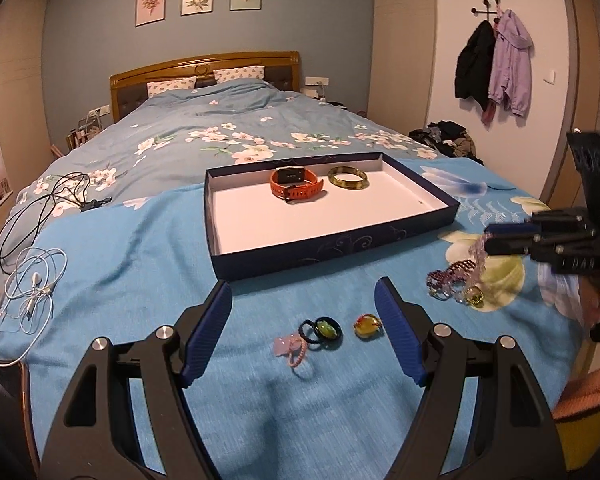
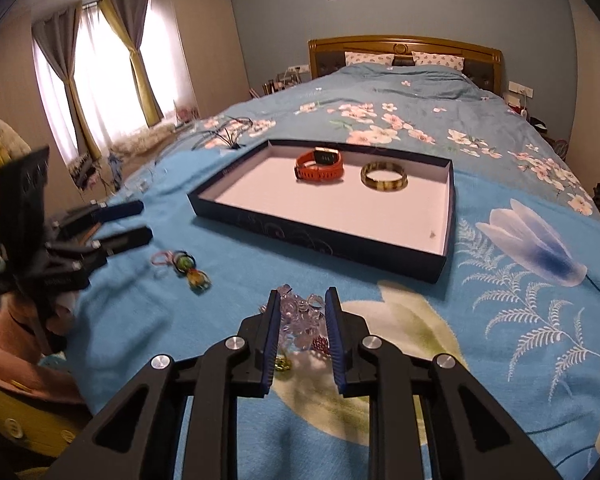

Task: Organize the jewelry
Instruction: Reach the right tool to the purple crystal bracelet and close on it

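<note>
A dark blue tray [image 1: 324,245] [image 2: 320,236] on the bed holds an orange watch [image 1: 296,184] [image 2: 320,166] and a green-brown bangle [image 1: 348,178] [image 2: 383,177]. My left gripper [image 1: 304,296] is open above a black hair tie with a green stone [image 1: 322,330], a pink hair tie [image 1: 294,350] and an amber ring [image 1: 366,326]. My right gripper [image 2: 303,300] [image 1: 486,240] is shut on a pale purple bead bracelet [image 2: 300,316] [image 1: 478,252], lifting it from a pile of bead jewelry [image 1: 454,282].
The bed has a blue floral cover [image 1: 140,248]. Black cable [image 1: 44,208] and white cable [image 1: 32,292] lie at the left. Clothes hang on a wall hook [image 1: 496,64]. A window with curtains [image 2: 100,76] is at the left in the right wrist view.
</note>
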The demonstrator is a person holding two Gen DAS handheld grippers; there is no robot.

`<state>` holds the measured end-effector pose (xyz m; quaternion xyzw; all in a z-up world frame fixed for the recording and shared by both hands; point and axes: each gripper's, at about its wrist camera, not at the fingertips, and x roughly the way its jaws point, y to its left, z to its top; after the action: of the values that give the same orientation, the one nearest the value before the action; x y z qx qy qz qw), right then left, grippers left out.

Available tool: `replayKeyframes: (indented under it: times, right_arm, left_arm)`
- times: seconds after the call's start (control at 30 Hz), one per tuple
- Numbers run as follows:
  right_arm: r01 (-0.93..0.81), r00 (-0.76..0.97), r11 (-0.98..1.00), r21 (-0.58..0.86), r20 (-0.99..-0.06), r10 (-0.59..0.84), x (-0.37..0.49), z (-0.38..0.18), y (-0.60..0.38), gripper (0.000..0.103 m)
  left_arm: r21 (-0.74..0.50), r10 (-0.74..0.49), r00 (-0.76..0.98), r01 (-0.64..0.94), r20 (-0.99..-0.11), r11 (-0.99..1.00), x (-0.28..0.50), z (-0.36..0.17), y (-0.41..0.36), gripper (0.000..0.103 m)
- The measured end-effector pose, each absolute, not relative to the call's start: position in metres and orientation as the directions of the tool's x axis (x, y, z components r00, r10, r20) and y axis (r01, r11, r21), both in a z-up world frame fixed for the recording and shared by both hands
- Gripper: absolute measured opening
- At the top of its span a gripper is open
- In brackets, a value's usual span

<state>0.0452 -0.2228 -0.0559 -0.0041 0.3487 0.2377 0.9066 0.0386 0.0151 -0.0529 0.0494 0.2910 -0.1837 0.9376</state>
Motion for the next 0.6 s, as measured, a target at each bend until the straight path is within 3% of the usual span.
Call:
replayKeyframes:
  times: [0.6]
  right_arm:
    - [-0.449, 0.687, 0.857, 0.253, -0.515, 0.513, 0.04, -0.02, -0.242, 0.02]
  left_arm:
    - [0.024, -0.367, 0.7, 0.48, -0.612, 0.877, 0.026, -0.061, -0.001, 0.071]
